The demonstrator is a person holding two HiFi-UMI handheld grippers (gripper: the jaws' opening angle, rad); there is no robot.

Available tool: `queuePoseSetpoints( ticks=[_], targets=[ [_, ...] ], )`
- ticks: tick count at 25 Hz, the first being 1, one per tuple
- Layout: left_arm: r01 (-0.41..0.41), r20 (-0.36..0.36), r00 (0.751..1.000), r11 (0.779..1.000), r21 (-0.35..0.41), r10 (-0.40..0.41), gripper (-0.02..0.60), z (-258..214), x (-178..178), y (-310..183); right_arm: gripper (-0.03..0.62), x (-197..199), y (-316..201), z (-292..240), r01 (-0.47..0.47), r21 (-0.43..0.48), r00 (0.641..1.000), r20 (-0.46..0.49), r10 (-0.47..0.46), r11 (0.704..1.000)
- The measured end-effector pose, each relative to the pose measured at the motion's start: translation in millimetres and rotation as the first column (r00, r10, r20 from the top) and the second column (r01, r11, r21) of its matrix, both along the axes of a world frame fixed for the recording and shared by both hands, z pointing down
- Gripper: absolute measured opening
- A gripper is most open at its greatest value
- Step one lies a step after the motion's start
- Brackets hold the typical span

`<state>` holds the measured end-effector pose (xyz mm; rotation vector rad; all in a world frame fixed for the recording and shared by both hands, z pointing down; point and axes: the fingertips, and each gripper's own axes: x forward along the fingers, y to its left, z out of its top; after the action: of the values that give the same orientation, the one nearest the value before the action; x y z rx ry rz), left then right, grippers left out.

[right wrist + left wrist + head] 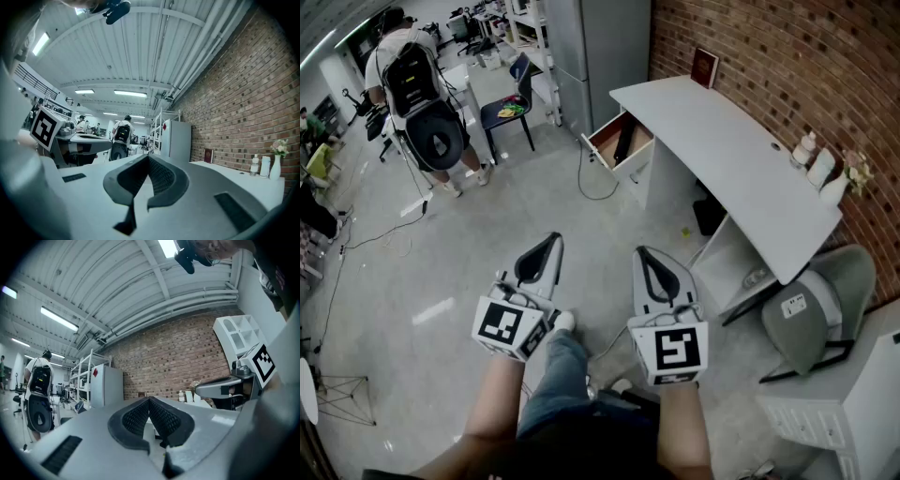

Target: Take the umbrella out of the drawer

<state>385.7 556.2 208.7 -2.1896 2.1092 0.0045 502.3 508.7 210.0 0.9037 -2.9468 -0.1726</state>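
**Both grippers clenched and empty, well apart from the open drawer**

The left gripper point(549, 242) and right gripper point(643, 255) are held level, side by side, jaws closed on nothing; the dark umbrella point(623, 142) is seen lying in the pulled-out drawer point(606, 141) at the white surface's point(722, 150) far end; open floor point(534, 197) lies between, crossed by a cable point(580, 178) beside the drawer's edge.

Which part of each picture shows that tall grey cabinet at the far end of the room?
Head view: the tall grey cabinet is at top centre, just left of the brick wall.
Left gripper view: left of centre, with a red diamond mark on its front.
Right gripper view: right of centre, showing the same red mark.
Shared landmark: the brick wall, beside the cabinet in all three views.
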Motion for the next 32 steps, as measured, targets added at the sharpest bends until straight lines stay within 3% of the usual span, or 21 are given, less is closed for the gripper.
queuePoseSetpoints(
  ticks=[9, 13, 25, 32],
  targets=[
    [-0.065, -0.025, 0.998, 0.998, -0.014, 0.065, -0.004, 17, -60, -70, -0.008, -59, -59, 19, -0.045, -0.028, 0.999, -0.022, 0.045, 0.999],
    [-0.09, -0.052, 0.995, 0.994, -0.066, 0.087, -0.004, 24, -97, -118, -0.008, -95, -103, 23, -0.074, -0.067, 0.997, -0.005, 0.074, 0.995],
    [-0.168, -0.089, 0.982, 0.986, -0.015, 0.166, -0.004, 21, -231, -236, -0.008, -235, -202, 30, -0.121, -0.036, 0.991, -0.062, 0.119, 0.992],
    [-0.189, -0.075, 0.98, 0.982, -0.025, 0.187, -0.004, 34, -261, -267, -0.008, -263, -232, 43, -0.159, -0.053, 0.984, -0.085, 0.155, 0.986]
  ],
)
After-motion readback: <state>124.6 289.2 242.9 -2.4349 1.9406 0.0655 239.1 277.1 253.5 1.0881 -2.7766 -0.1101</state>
